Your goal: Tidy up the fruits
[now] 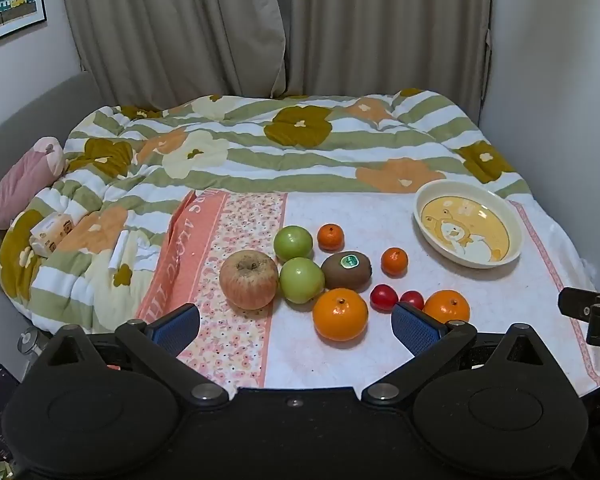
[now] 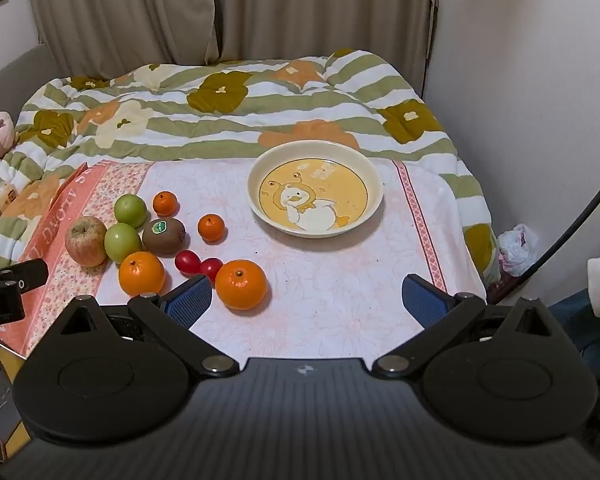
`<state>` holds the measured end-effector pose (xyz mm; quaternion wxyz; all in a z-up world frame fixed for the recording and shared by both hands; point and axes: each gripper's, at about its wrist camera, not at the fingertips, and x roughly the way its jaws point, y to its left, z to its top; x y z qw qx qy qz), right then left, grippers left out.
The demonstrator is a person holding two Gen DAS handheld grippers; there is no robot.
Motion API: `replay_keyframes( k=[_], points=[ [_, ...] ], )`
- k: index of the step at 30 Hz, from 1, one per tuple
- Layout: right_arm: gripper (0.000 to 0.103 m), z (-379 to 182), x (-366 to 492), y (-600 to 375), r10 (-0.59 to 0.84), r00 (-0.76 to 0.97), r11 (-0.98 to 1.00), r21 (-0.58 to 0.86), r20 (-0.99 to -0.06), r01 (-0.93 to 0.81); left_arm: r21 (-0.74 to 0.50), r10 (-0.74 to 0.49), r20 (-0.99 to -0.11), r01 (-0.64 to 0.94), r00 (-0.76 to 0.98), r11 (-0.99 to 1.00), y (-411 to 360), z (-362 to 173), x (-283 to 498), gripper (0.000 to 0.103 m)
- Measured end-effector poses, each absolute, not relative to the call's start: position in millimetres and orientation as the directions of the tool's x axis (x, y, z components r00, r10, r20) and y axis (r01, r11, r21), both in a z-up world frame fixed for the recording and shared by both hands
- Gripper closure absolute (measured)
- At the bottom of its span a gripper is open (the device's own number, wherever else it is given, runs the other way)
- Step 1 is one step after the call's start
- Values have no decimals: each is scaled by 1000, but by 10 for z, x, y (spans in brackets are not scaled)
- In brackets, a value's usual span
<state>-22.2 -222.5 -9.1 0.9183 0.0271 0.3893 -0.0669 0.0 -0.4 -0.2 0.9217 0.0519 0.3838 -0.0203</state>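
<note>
Fruit lies grouped on a pink-and-white cloth: a reddish apple, two green apples, a kiwi with a green sticker, two large oranges, two small mandarins and two red cherry tomatoes. An empty cream plate with a duck picture sits at the right; in the right wrist view the plate is centred. My left gripper is open, above the near edge in front of the fruit. My right gripper is open, holding nothing; the nearest orange is beside its left finger.
A flowered, striped quilt covers the bed behind the cloth. A pink plush toy and a tissue pack lie at the left. Curtains hang behind, a wall is at the right, with a plastic bag below.
</note>
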Motion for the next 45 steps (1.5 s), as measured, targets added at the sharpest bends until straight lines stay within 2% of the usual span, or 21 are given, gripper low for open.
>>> replay_keyframes(
  k=[45],
  points=[
    [0,-89,-308,-2204,-105,696,990,-5,-710,144,81,4,-688,71,726,994,43,57,-37,0]
  ],
)
